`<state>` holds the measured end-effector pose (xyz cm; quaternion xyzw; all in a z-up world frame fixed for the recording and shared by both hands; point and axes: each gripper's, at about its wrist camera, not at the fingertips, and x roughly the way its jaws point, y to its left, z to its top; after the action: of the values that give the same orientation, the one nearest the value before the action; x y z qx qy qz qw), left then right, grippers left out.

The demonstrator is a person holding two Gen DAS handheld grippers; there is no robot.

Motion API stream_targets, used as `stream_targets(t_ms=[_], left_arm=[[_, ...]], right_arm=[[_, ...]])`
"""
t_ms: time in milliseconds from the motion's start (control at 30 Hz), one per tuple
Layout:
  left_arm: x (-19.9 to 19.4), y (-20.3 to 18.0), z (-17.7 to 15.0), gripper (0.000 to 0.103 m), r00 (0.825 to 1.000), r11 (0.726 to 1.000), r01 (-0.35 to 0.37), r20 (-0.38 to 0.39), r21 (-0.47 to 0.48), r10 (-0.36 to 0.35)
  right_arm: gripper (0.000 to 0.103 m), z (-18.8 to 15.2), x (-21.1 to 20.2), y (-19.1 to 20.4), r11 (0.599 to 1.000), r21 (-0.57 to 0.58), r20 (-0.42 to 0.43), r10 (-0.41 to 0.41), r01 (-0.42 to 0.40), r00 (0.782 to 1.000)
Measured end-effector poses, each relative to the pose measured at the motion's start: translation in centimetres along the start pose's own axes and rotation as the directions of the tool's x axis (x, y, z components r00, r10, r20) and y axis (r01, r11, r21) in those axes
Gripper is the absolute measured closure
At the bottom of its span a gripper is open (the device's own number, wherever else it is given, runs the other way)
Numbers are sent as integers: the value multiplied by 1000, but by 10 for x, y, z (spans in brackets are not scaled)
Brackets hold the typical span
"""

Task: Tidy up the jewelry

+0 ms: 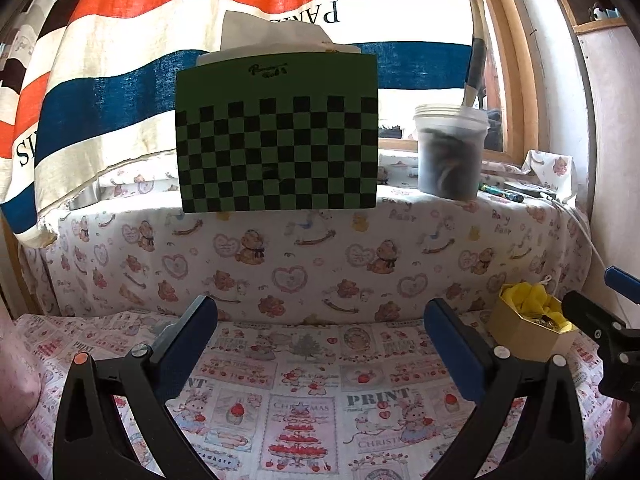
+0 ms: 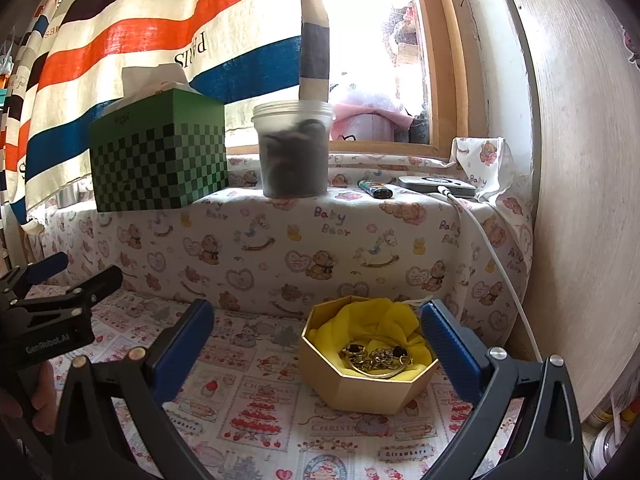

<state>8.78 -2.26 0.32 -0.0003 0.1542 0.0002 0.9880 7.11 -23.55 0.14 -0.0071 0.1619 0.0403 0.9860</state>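
Jewelry (image 2: 376, 356), gold rings and bangles on yellow cloth, lies in an open octagonal box (image 2: 360, 388) on the printed desk (image 2: 256, 396), close to the raised ledge (image 2: 280, 236) behind and the wall panel (image 2: 580, 200) to the right. The right tongs (image 2: 316, 356) are spread wide and empty, their right finger just beside the box's right edge. The left tongs (image 1: 320, 348) are likewise spread over bare cloth, well left of the box.

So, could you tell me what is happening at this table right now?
A person holds a gripper in each hand above a patterned cloth. Both are open and empty. The right gripper faces a gold box lined in yellow, with gold jewelry piled inside. The left gripper faces bare cloth. Nothing is picked up yet.
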Motion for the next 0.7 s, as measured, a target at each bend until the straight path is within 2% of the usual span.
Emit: stream_targets(t_ms=[367, 700], left_arm=[[0, 0, 0, 0, 1000, 1000, -16, 0, -1, 16], [-1, 0, 0, 0, 1000, 1000, 3, -2, 4, -3]], right_arm=[[0, 0, 1, -2, 1000, 8, -3, -8, 8, 1000], [0, 0, 3, -3, 1000, 9, -11, -5, 5, 1000]])
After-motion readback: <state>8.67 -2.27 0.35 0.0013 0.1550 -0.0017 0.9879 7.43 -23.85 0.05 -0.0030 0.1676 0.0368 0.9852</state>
